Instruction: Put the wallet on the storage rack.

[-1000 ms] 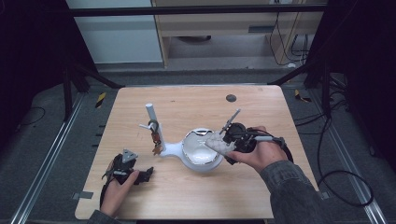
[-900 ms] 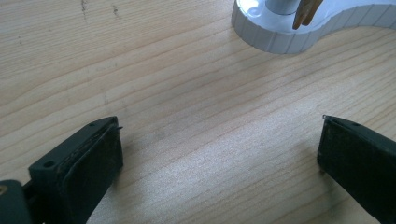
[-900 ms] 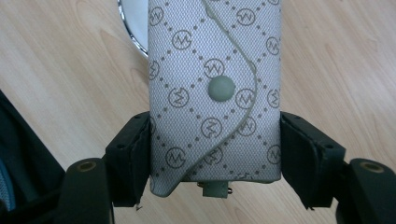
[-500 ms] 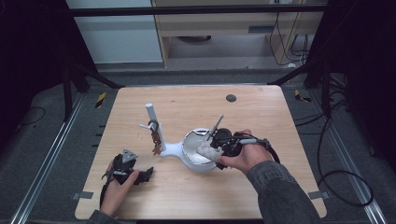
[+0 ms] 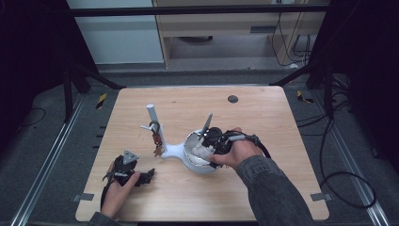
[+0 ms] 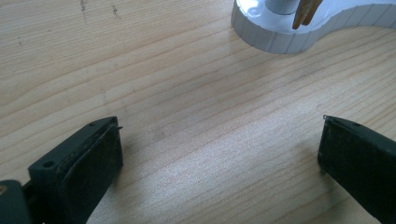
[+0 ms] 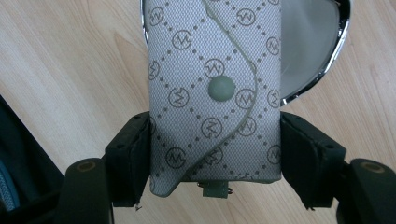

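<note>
My right gripper (image 7: 215,144) is shut on a grey patterned pouch (image 7: 215,70) with a round snap button, its jaws pressing both sides. The pouch hangs over the chrome-rimmed dish (image 7: 336,51). In the high view the right gripper (image 5: 203,147) sits over the white dish (image 5: 195,165) of a white stand (image 5: 171,151) that has an upright post (image 5: 153,117). Small brown pieces (image 5: 157,141) hang from that post. My left gripper (image 5: 149,175) rests on the table at the front left, open, with bare wood between its jaws (image 6: 219,154). The stand's base (image 6: 280,39) lies ahead of it.
The wooden table (image 5: 263,188) has a small dark round spot (image 5: 232,99) near its far edge. Black cables (image 5: 329,179) trail off the right side, and metal rails run along the floor on both sides.
My right hand has carried the pouch leftward and slightly down, from the dish's right edge to over its middle. The left hand has stayed put.
</note>
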A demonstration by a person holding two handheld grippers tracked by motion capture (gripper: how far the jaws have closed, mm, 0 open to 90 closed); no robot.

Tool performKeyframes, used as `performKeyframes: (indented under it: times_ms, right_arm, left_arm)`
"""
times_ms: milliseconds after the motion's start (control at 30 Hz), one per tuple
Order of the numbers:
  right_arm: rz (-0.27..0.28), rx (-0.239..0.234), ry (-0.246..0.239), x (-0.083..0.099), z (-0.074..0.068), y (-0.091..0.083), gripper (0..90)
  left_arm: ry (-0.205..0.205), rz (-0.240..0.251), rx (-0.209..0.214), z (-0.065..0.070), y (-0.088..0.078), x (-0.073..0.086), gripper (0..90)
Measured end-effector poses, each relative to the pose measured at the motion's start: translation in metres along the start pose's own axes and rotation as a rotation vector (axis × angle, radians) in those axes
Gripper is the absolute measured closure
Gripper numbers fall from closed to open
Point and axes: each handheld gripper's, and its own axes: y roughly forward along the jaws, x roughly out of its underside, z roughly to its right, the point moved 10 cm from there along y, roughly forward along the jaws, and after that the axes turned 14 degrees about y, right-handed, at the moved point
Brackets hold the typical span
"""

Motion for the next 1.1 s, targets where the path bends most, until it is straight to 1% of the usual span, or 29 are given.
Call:
performKeyframes:
  times_ms: [67,100,200,300,433,500,600,633,767,867,900,1100]
  right_arm:
    - [-0.004,-0.001,-0.007,-0.001,-0.001,0.002,31.3]
    - [-0.004,-0.002,0.0,-0.001,-0.001,0.002,31.3]
    - [-0.011,0.003,-0.002,-0.002,0.001,0.004,31.3]
    - [-0.016,-0.001,-0.002,-0.003,0.002,0.006,31.3]
    - [-0.011,-0.001,0.01,-0.008,0.002,0.008,31.3]
    - [-0.012,-0.002,0.003,-0.01,0.003,0.01,31.3]
    - [-0.023,0.003,0.005,-0.01,0.004,0.012,31.2]
    - [-0.023,0.007,0.013,-0.011,0.004,0.012,31.2]
    - [-0.016,0.011,0.008,-0.013,0.006,0.012,31.1]
    - [-0.022,0.025,0.009,-0.015,0.008,0.013,31.1]
    - [-0.017,0.022,0.004,-0.016,0.008,0.014,31.0]
    - [-0.027,0.02,0.002,-0.018,0.006,0.017,31.0]
  left_arm:
    - [0.0,0.0,0.0,0.0,0.0,0.0,0.0]
    - [0.0,0.0,0.0,0.0,0.0,0.0,0.0]
    - [0.0,0.0,0.0,0.0,0.0,0.0,0.0]
    - [0.001,0.0,0.0,0.0,0.0,0.0,0.0]
    - [0.001,0.001,0.001,0.0,0.0,0.0,0.0]
    - [-0.002,0.002,0.001,0.0,0.0,0.0,0.0]
    - [-0.002,0.002,0.001,0.0,0.0,0.0,0.0]
    - [-0.001,0.002,0.001,0.0,0.0,0.0,0.0]
    - [0.0,0.003,0.002,0.0,0.001,-0.001,0.0]
    - [0.001,0.003,0.003,0.0,0.001,-0.001,0.0]
    - [0.001,0.003,0.003,0.0,0.001,-0.001,0.0]
    - [0.001,0.003,0.004,0.0,0.001,-0.001,0.0]
